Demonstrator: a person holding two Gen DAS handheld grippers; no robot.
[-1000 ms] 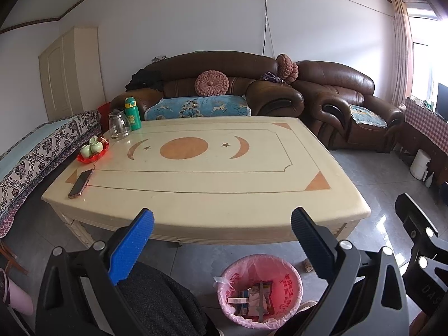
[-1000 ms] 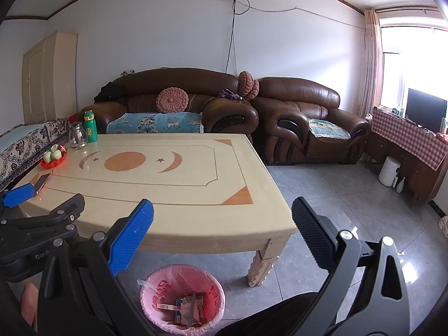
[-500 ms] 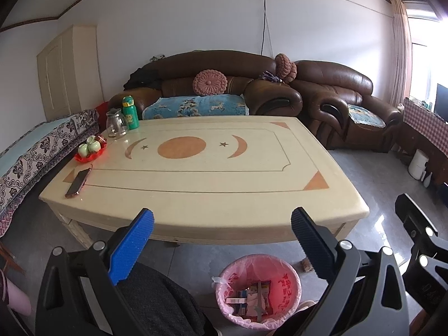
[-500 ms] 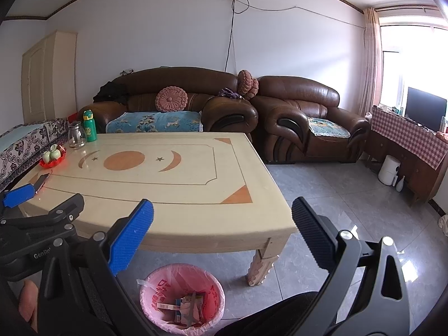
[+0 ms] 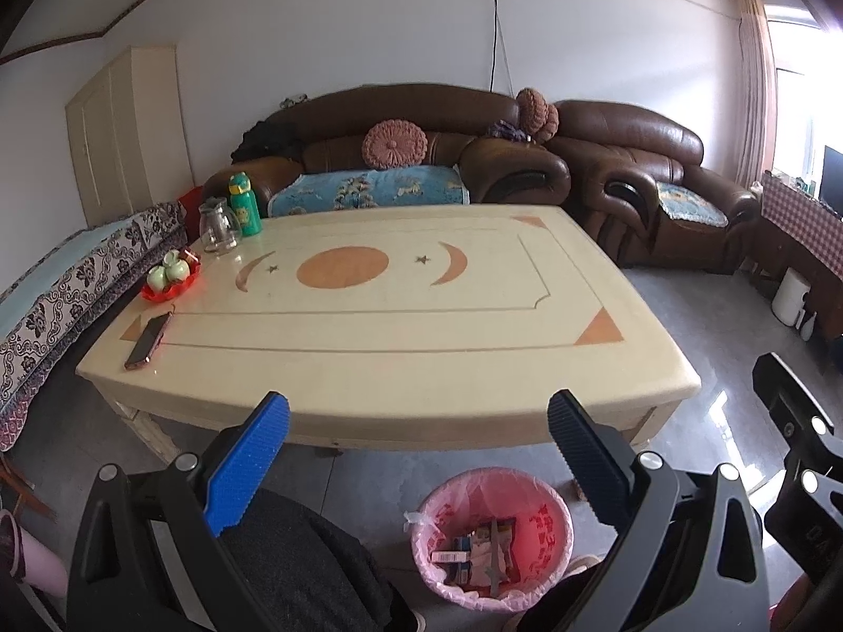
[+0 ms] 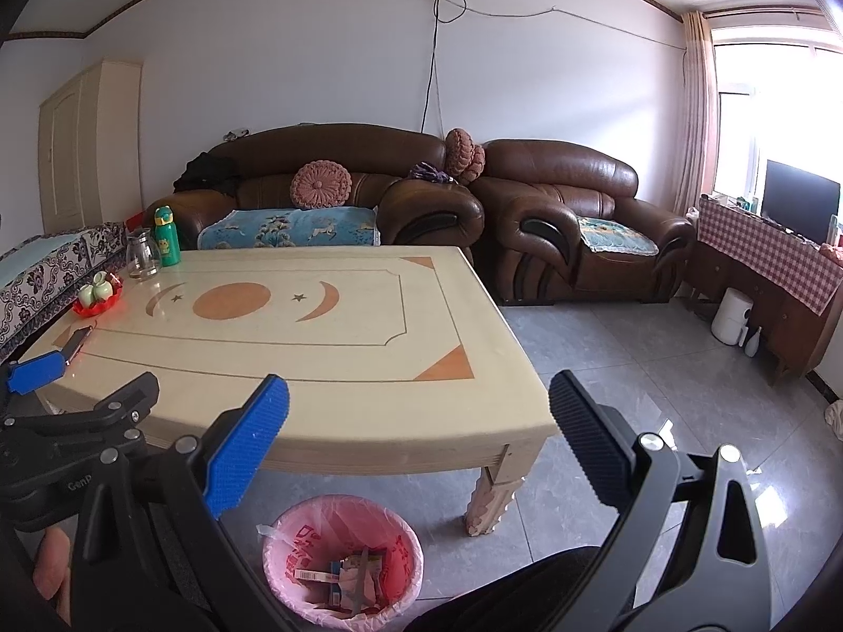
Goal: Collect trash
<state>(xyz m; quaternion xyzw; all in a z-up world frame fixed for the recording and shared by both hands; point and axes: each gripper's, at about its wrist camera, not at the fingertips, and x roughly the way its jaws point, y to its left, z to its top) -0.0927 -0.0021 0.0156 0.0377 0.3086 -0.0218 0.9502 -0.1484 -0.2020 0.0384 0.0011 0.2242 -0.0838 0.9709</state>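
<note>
1. Left gripper (image 5: 419, 424): fingers (image 5: 247, 466) spread wide, empty; right gripper (image 6: 419, 424): fingers (image 6: 245, 445) wide too, nothing between them.
2. Pink-lined bin (image 5: 492, 537), bottom centre, on the floor before the counter (image 5: 369, 326); trash (image 5: 474, 553) inside.
3. Phone (image 5: 148, 339), fruit tray (image 5: 171, 276), jug (image 5: 218, 218) and bottle (image 5: 245, 204) at counter's left.

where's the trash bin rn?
Trash bin: on the floor under the table's near edge, bottom centre of both wrist views, with trash inside.
</note>
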